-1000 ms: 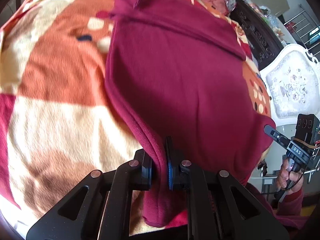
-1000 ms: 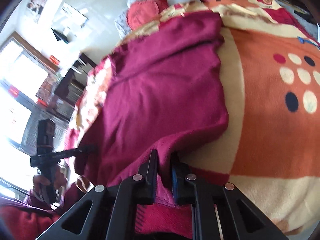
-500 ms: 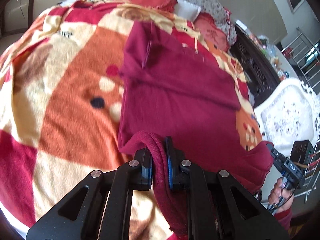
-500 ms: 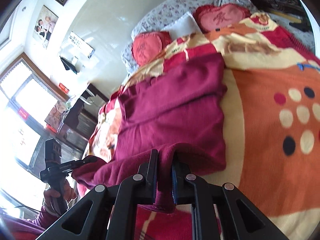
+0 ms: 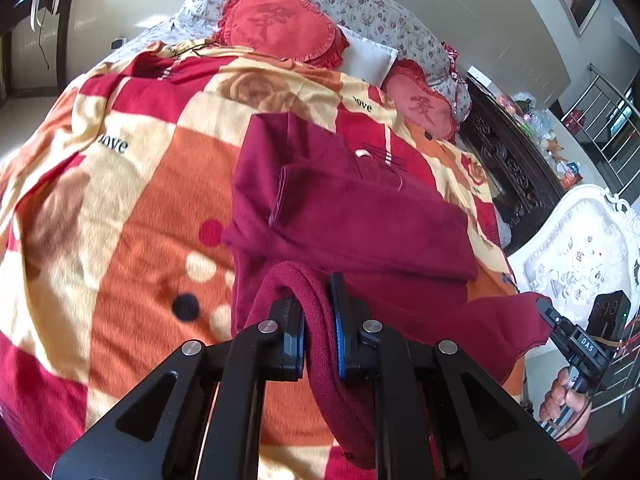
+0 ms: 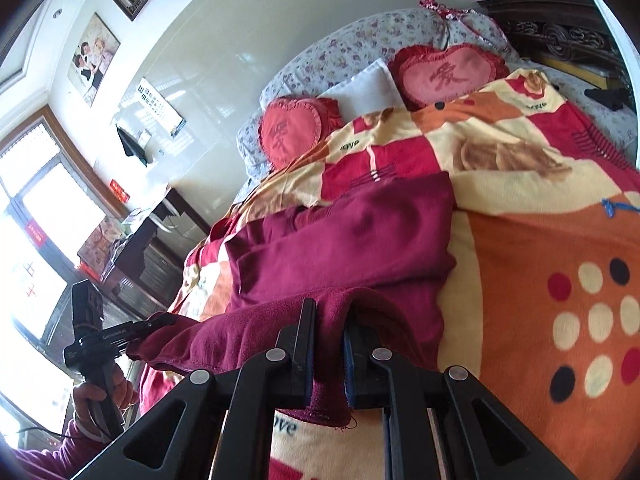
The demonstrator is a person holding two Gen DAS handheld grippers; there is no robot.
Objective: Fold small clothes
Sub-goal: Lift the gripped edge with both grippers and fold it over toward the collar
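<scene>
Bed (image 5: pixel 60 208) fills both views, covered by a fleece blanket (image 5: pixel 132 216) in orange, cream and red squares with spots and the word "love". Along the head edge: a long floral pillow (image 5: pixel 360 4), a white pillow (image 5: pixel 370 56) in front of it, and two red heart-shaped cushions (image 5: pixel 276 26) resting on the blanket's top edge, one toward each head corner. Dark carved cabinet (image 5: pixel 508 160) stands beside the bed's right edge; a white ornate chair (image 5: pixel 576 256) just below it in the left wrist view. Maroon garment (image 5: pixel 360 216) lies about mid-bed, nearer the foot edge than the head, long axis running head to foot; a sleeve is folded flat across the body, its cuff edge toward the left side. The hem end nearest the foot edge is lifted off the blanket and stretched between the two tools, sagging a little in the middle. Left hand-held gripper (image 5: pixel 318 334): jaws pressed together on the ribbed hem, cloth looping up over the left finger and hanging down between the fingers. Right hand-held gripper (image 6: pixel 328 350): jaws pinching the other hem corner, a short tail of cloth dangling below the fingers. Each camera sees the opposite tool at the frame edge, a hand (image 5: pixel 566 400) wrapped round its handle, maroon sleeve at the wrist.
</scene>
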